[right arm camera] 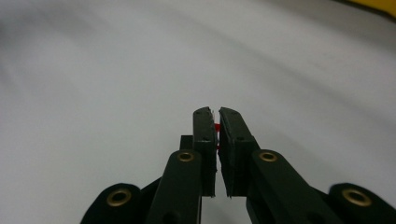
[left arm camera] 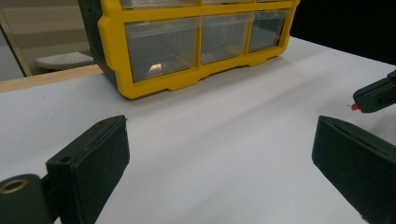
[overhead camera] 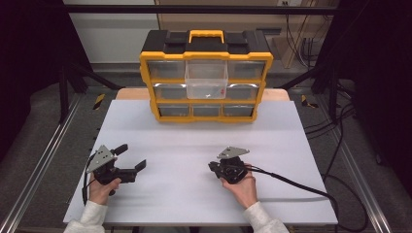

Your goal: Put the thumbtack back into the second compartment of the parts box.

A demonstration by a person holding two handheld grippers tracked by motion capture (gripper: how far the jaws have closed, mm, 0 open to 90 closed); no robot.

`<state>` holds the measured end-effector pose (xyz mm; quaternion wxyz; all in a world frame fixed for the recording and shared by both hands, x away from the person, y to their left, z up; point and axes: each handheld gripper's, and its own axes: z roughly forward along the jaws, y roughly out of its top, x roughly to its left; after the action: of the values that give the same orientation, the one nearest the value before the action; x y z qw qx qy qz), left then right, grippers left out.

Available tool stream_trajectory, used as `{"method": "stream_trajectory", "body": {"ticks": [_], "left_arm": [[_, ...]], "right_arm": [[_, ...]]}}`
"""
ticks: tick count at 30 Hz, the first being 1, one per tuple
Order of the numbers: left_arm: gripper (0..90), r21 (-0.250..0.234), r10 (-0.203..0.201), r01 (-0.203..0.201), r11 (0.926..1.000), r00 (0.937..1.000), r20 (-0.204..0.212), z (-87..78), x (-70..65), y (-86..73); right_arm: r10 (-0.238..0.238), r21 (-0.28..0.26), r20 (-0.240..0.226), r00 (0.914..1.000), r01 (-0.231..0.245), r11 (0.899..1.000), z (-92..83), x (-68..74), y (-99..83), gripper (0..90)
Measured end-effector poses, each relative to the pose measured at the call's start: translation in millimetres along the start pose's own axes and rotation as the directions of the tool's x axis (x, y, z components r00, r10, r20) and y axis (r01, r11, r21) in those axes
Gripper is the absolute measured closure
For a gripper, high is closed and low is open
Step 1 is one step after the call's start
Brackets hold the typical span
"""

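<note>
Hands in white sleeves are holding both grippers low at the near edge. Left gripper (overhead camera: 130, 158) is sitting with jaws spread wide, nothing between them. Right gripper (right arm camera: 217, 122) is pinching a small red item (right arm camera: 216, 126) between nearly closed jaws; its red tip (left arm camera: 355, 107) is poking out, identity unclear. White tabletop (overhead camera: 194, 141) is lying matte and bare between them. Yellow-and-black organizer (overhead camera: 206, 76) is standing at the far edge, one clear drawer (overhead camera: 206, 80) sticking forward. Dark frame rails and cables are surrounding the table.

left hand-held gripper (overhead camera: 130, 158): jaws wide | right hand-held gripper (right arm camera: 217, 122): jaws pinched together
</note>
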<state>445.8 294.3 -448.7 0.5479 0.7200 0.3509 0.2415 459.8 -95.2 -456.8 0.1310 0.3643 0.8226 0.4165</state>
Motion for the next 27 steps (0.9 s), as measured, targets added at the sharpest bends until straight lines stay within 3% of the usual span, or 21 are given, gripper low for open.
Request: {"method": "stream_trajectory", "body": {"ticks": [7, 14, 27], "left_arm": [[3.8, 0.002, 0.004, -0.004, 1.0, 1.0, 0.002, 0.6, -0.3, -0.1], [3.8, 0.003, 0.004, -0.004, 1.0, 1.0, 0.002, 0.9, -0.6, -0.2], [3.8, 0.005, 0.006, -0.006, 1.0, 1.0, 0.002, 1.1, -0.7, -0.3]], "right_arm": [[0.011, -0.072, 0.001, 0.9999, -0.01, 0.997, -21.1, -6.9, 14.7, 85.8], [0.032, -0.168, -0.002, 0.9995, -0.032, 0.985, -50.8, -15.4, 34.2, 85.8], [-0.017, -0.26, 0.039, 0.9991, 0.027, 0.965, -94.9, -21.6, 84.9, 85.8]]}}
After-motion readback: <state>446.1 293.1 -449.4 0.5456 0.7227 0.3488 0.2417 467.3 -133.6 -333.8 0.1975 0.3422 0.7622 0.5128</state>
